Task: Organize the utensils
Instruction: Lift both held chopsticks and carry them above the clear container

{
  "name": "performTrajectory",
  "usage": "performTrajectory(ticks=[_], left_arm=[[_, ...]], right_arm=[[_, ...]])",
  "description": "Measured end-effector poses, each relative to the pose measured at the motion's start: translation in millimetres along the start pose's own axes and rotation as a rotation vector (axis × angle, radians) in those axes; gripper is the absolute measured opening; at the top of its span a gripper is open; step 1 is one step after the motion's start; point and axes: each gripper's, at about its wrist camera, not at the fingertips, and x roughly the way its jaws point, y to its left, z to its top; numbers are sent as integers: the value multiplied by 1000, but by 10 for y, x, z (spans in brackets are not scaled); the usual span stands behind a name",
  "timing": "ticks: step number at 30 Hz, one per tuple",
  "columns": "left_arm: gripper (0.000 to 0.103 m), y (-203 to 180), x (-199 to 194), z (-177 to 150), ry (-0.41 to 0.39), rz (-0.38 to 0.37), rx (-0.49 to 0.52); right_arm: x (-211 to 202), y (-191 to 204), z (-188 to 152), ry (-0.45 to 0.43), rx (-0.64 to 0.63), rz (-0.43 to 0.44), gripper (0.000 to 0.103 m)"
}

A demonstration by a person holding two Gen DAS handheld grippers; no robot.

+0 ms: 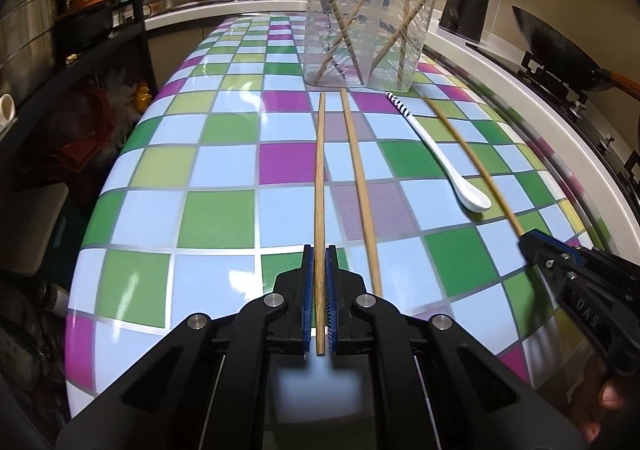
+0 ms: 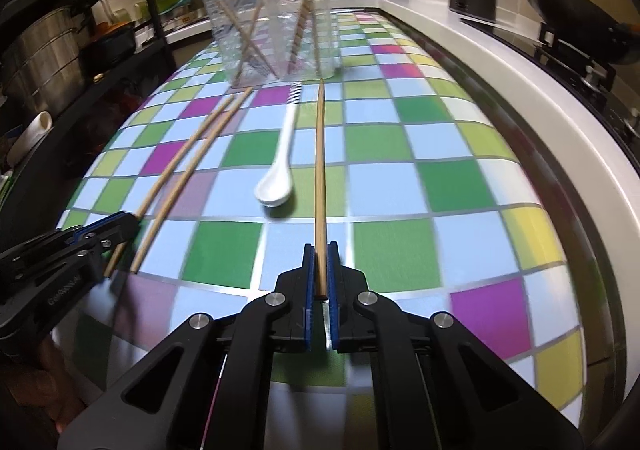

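The left gripper (image 1: pixel 319 254) was clenched on the near end of a wooden chopstick (image 1: pixel 320 170), and the right gripper (image 2: pixel 319 252) was clenched on the near end of a second chopstick (image 2: pixel 319 170). Both sticks pointed away across the checkered tablecloth (image 1: pixel 216 218) toward the clear plastic holder (image 1: pixel 368 26), which already held several chopsticks leaning at crossed angles. A third chopstick (image 1: pixel 358 186) lay loose just beside the left-hand one, and a white ceramic spoon (image 1: pixel 440 154) lay between it and the right-hand one.

Risks, as judged from this position:

- Each stick was held only at its end, so the long free length could swing or pivot between the pads during a lift.
- The far tips lay near the holder's base; a forward push could shove or tip the light container.
- A sideways sweep could knock the spoon or roll the loose chopstick.
- Crossed sticks inside could block insertion.
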Motion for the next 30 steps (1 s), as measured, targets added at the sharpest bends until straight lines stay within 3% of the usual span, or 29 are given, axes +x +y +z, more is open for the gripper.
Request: performTrajectory(ticks=[5, 30], left_arm=[[6, -41, 1, -13, -2, 21, 35], [6, -100, -57, -89, -34, 59, 58]], right_arm=[[-11, -138, -7, -8, 42, -37, 6], [46, -154, 40, -33, 19, -26, 6]])
